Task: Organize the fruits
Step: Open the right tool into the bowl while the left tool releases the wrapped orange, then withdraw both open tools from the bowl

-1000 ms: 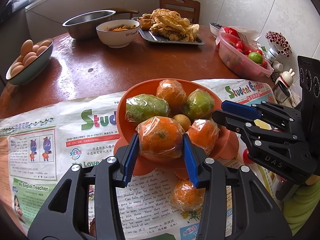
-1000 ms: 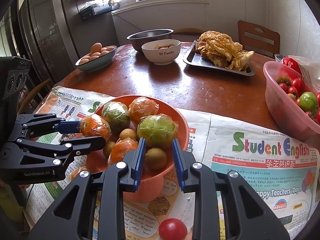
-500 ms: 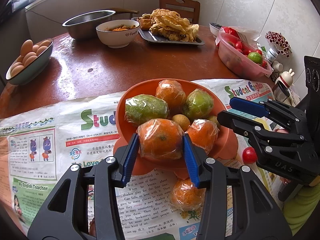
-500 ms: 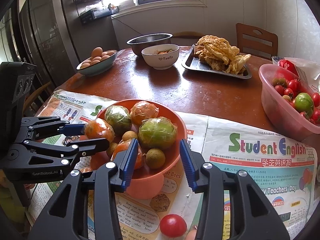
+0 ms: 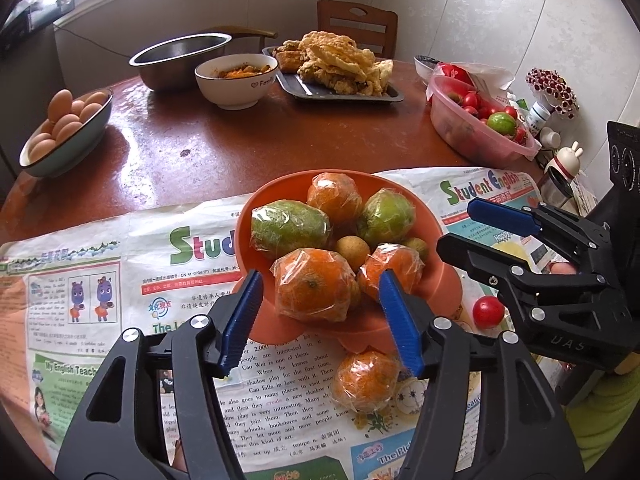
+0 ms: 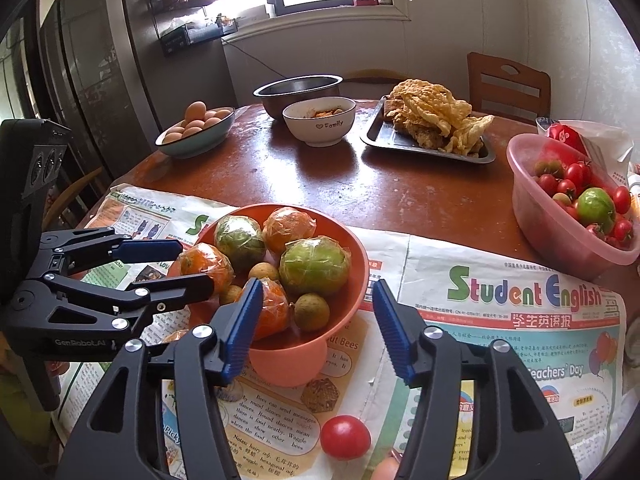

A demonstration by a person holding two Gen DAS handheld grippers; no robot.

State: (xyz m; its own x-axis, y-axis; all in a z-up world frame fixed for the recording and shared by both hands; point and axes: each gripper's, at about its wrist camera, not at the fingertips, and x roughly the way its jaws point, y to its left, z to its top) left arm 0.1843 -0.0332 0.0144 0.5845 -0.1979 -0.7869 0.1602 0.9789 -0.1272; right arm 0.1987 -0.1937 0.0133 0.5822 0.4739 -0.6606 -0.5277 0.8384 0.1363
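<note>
Jaws both half-wide, just been opening, gripping nothing: left gripper (image 5: 320, 316) straddles wrapped orange (image 5: 314, 286) atop heaped orange bowl (image 5: 256, 216), frame centre. Risk: nudge rolls orange onto newspaper (image 5: 120, 264); tomato (image 6: 345, 437) loose, bottom centre, right-wrist view.

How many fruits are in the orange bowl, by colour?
wrapped orange fruits: 3
wrapped green fruits: 2
small brown fruits: 3
Total in the orange bowl: 8 visible; more could be hidden under the pile.
</note>
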